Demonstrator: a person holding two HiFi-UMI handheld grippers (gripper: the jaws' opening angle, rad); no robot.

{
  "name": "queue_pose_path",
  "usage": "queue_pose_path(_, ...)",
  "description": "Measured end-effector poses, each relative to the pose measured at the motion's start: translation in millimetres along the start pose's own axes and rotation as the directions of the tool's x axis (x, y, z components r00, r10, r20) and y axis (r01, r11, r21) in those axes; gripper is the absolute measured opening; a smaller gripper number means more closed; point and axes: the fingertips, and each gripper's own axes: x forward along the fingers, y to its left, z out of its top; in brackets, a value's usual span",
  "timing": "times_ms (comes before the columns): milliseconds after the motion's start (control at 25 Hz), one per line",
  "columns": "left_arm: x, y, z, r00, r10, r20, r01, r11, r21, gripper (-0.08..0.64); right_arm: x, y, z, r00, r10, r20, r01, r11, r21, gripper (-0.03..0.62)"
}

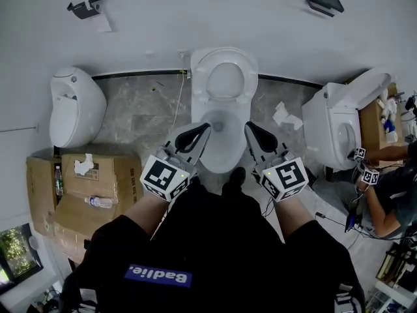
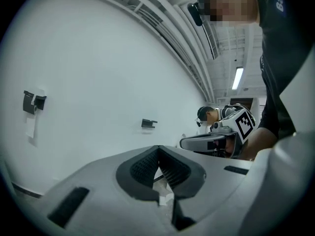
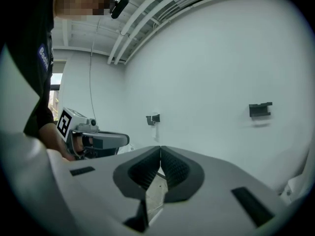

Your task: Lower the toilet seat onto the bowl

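Note:
In the head view a white toilet stands against the far wall. Its seat point(image 1: 225, 80) is raised upright against the wall, above the open bowl point(image 1: 225, 165). My left gripper point(image 1: 206, 129) hovers over the bowl's left rim, and my right gripper point(image 1: 249, 127) over its right rim. Both point toward the wall, below the raised seat and apart from it. The left gripper view shows its jaws shut point(image 2: 158, 149) with nothing between them, aimed at bare wall. The right gripper's jaws point(image 3: 160, 149) are shut and empty too.
A second toilet point(image 1: 75, 106) stands at the left, with cardboard boxes point(image 1: 85, 188) and a water bottle point(image 1: 98, 202) in front of it. At the right is a third toilet point(image 1: 339, 122), and a person point(image 1: 391, 191) sits beside it. Crumpled paper point(image 1: 283, 115) lies on the floor.

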Motion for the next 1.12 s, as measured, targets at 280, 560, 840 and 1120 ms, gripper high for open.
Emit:
queue_pose_path(280, 40.2, 35.1, -24.8, 0.998, 0.054, -0.030, -0.055, 0.997, -0.047, 0.017, 24.0, -42.3, -14.0, 0.999, 0.041, -0.025, -0.040, 0.999, 0.014, 0.028)
queue_pose_path(560, 73.6, 71.3, -58.5, 0.988, 0.114, -0.108, -0.118, 0.992, -0.031, 0.018, 48.9, -90.8, -44.0, 0.995, 0.041, -0.088, -0.040, 0.999, 0.011, 0.029)
queue_pose_path(840, 98.3, 107.3, -96.8, 0.973, 0.159, -0.170, -0.165, 0.986, -0.024, 0.019, 74.9, -138.1, -83.4, 0.989, -0.008, -0.148, 0.014, 0.999, 0.042, 0.029)
queue_pose_path(1120, 115.9, 141.1, -113.6, 0.968, 0.164, -0.189, -0.168, 0.986, -0.003, 0.072, 99.9, -174.2, -115.4, 0.977, -0.051, -0.207, 0.052, 0.999, -0.002, 0.031)
